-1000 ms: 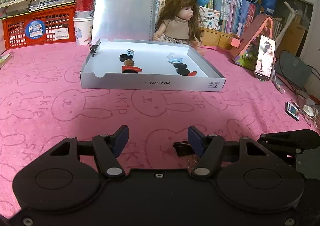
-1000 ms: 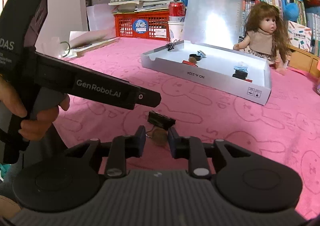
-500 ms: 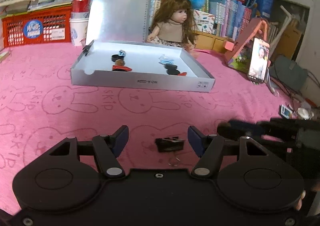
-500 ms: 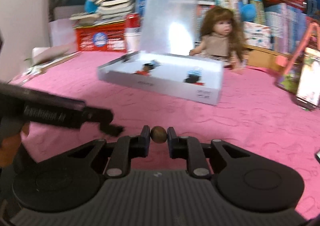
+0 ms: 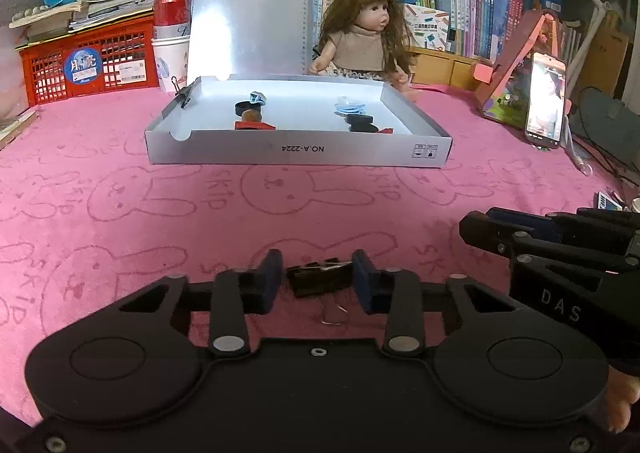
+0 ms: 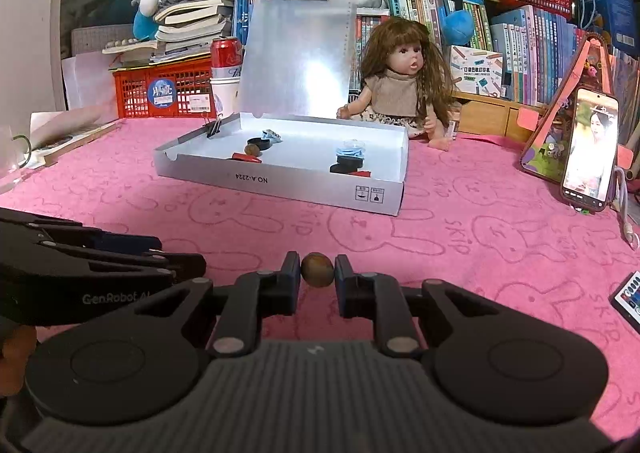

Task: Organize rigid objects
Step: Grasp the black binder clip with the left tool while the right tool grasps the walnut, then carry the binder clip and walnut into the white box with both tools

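A black binder clip (image 5: 320, 280) lies on the pink cloth between the fingers of my left gripper (image 5: 318, 281). Its jaws are closing and the pads sit against the clip's two ends. My right gripper (image 6: 317, 271) is shut on a small brown nut (image 6: 317, 269), held just above the cloth. Straight ahead in both views stands the open white box (image 5: 300, 151) (image 6: 280, 181). It holds black discs, red pieces, a blue item and another brown nut (image 5: 251, 115). The right gripper's body (image 5: 560, 249) shows at the left wrist view's right edge.
A doll (image 5: 366, 37) sits behind the box beside its raised lid (image 5: 248, 13). A phone (image 6: 590, 149) leans on a pink stand at the right. A red crate (image 5: 88, 61), a can, cups and books line the back. A small remote (image 6: 628, 293) lies near right.
My left gripper moved over the binder clip and its jaws narrowed around it. My right gripper shut on the brown nut, lifted it off the cloth and swung right, away from the clip.
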Motion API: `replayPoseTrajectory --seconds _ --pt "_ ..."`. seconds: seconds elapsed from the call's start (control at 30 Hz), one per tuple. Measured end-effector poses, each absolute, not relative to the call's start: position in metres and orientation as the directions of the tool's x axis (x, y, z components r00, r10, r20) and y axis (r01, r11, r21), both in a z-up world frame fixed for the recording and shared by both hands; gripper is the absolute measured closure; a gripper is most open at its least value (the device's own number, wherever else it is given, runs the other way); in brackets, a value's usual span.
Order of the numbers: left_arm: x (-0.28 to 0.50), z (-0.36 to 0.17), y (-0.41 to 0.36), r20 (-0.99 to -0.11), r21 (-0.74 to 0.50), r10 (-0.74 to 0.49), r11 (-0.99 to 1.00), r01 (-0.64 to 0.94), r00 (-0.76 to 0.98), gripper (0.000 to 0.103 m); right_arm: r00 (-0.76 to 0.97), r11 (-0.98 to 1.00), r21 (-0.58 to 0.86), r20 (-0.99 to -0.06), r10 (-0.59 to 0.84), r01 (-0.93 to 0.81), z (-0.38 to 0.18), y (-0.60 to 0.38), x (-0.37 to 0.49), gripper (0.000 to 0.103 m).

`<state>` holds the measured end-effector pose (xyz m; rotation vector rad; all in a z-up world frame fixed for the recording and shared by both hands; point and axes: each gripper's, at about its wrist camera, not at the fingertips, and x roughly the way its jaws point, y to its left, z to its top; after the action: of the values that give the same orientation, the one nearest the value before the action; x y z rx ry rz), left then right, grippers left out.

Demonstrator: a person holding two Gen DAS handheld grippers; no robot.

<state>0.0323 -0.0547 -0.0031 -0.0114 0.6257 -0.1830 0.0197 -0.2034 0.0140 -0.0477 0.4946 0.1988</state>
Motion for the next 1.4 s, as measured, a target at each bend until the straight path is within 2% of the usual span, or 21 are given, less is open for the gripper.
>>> replayPoseTrajectory --seconds 0.3,0.77,1.4 --pt "0.035 0.0 -0.048 -0.591 -0.083 -0.172 0.985 0.153 0.788 0.069 0.866 0.979 0.001 -0.466 0.181 -0.203 0.016 -0.2 0.02 0.079" --pt "0.045 0.021 -0.036 -0.553 -0.048 -0.126 0.992 0.119 0.823 0.069 0.873 0.979 0.022 -0.448 0.191 -0.203 0.028 -0.195 0.035 0.079" --pt "0.074 0.041 -0.024 -0.527 -0.07 -0.123 0.992 0.102 0.841 0.069 0.874 0.98 0.06 -0.446 0.194 -0.187 0.039 -0.192 0.064 0.079"
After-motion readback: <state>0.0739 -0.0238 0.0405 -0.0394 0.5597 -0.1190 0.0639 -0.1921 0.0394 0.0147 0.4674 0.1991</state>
